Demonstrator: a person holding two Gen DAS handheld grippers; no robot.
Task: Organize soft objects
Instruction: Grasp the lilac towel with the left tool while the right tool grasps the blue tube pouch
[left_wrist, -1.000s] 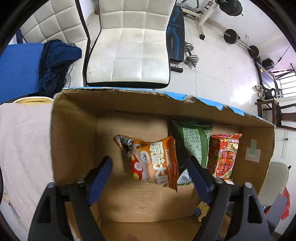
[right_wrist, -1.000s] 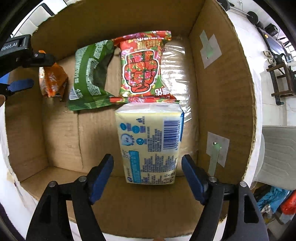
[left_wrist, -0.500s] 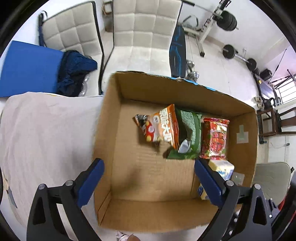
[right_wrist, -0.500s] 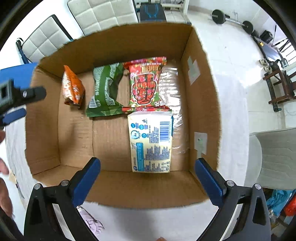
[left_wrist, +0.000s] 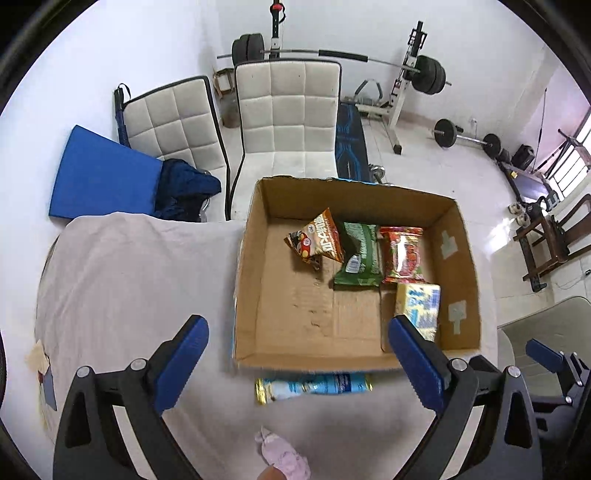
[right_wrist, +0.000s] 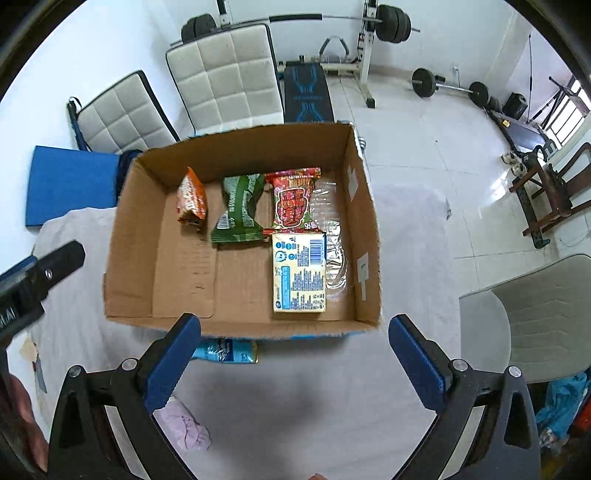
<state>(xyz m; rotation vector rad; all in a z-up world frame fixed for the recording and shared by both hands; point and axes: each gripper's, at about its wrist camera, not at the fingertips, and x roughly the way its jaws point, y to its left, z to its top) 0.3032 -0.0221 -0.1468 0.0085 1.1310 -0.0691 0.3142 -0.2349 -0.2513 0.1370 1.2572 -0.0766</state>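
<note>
While both grippers hang above the table:
Left wrist: left gripper (left_wrist: 297, 354) jaws wide, empty; cardboard box (left_wrist: 243, 266) holds four packets; blue tube (left_wrist: 314, 387) just outside.
Right wrist: right gripper (right_wrist: 295, 354) jaws wide; pink cloth (right_wrist: 183, 430) near (crumpled, may slip out).

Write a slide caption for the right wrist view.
Open right gripper above cardboard box holding four packets; blue tube and pink cloth outside.

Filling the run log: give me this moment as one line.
left gripper: open, empty | right gripper: open, empty | cardboard box: four packs inside | blue tube, pink cloth: outside on table
</note>
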